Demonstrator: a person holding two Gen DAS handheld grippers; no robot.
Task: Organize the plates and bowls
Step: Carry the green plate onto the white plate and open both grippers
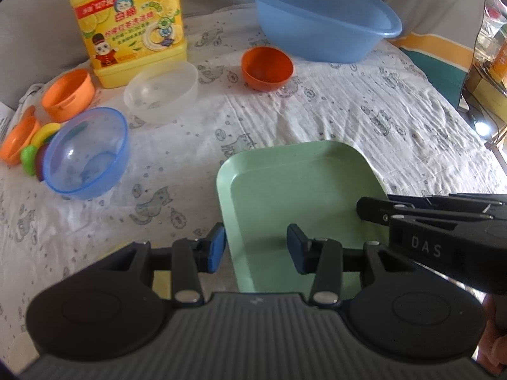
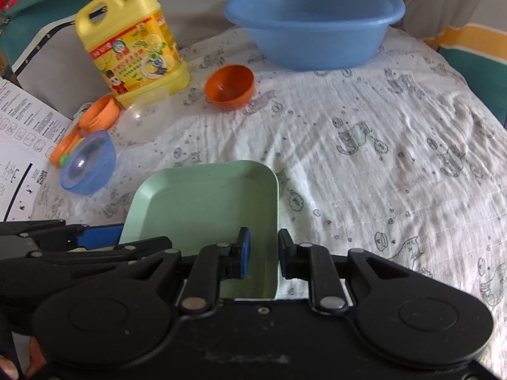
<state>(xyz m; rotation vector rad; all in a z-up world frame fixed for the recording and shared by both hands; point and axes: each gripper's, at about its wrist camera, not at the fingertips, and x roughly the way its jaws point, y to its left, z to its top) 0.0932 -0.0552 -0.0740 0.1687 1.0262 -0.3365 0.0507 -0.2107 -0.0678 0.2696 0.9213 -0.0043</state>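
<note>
Your green square plate (image 1: 301, 190) sits tilted on the cloth-covered worktop (image 1: 348, 104), its far edge pointing toward the blue basin (image 1: 320, 22) at the far side; it is close to square, so no long axis stands out. Your left gripper (image 1: 256, 247) straddles the plate's left rim at the near corner: one blue pad lies just outside the rim, the other over the plate's floor, and the jaws are partly spread, with a clear gap on the inner side, so they do not pinch it. Your right gripper (image 2: 263, 253) has the plate's right rim between its jaws, which are nearly together; the rim fills the narrow gap and the pads appear to press on it. In the left wrist view the right gripper reaches in over the plate's right side. Toward the left edge of the worktop lie a clear blue bowl (image 1: 87, 153), a clear white bowl (image 1: 161, 90), an orange cup (image 1: 68, 93) and a few small coloured pieces. An orange bowl (image 1: 266, 68) rests near the basin, and a yellow detergent jug (image 1: 126, 25) stands at the far left corner.
</note>
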